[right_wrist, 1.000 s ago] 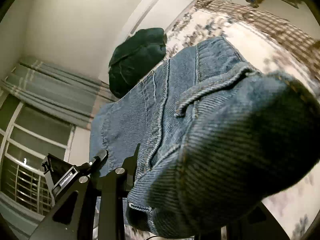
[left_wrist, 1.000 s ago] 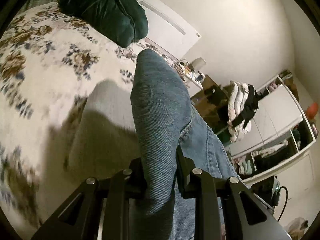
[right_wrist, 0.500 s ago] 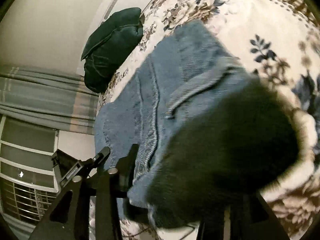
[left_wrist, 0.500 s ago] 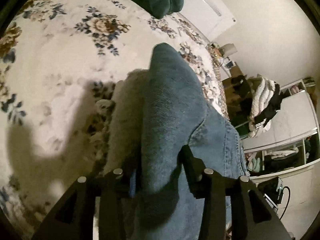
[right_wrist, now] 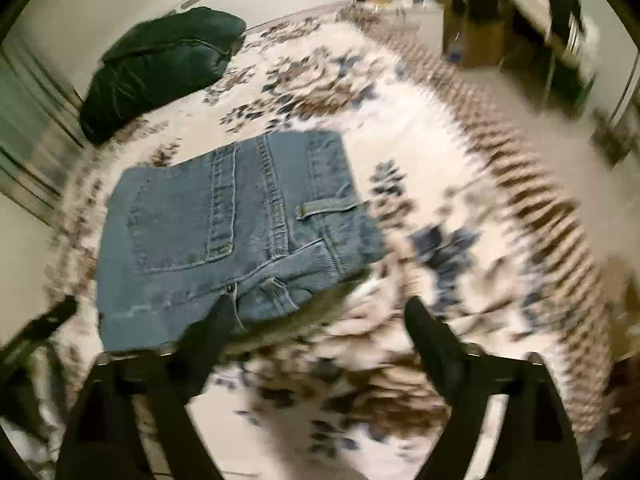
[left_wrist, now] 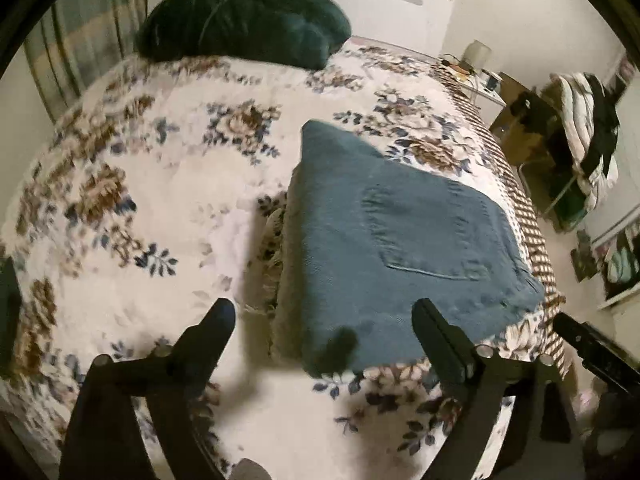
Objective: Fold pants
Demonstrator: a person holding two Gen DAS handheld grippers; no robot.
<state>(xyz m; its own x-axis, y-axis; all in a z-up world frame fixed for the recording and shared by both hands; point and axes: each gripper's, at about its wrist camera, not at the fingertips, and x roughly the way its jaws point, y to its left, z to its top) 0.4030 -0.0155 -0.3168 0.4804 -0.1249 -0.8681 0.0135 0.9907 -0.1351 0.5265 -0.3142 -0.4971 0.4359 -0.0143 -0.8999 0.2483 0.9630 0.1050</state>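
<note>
The blue jeans (left_wrist: 400,236) lie folded into a flat block on the floral bedspread (left_wrist: 160,184), back pocket facing up. My left gripper (left_wrist: 324,320) is open and empty, hovering just above the near edge of the jeans. In the right wrist view the folded jeans (right_wrist: 224,232) lie ahead and to the left. My right gripper (right_wrist: 316,320) is open and empty, its left finger (right_wrist: 212,328) over the near corner of the jeans. The right wrist view is blurred by motion.
A dark green pillow (left_wrist: 244,28) lies at the head of the bed, also in the right wrist view (right_wrist: 160,64). A nightstand with a lamp (left_wrist: 476,56), a chair piled with clothes (left_wrist: 588,128) and open shelves stand past the bed's right edge.
Both grippers were shut on the jeans and holding them up. They lowered the jeans onto the bed, opened and pulled back. The jeans now lie flat and folded.
</note>
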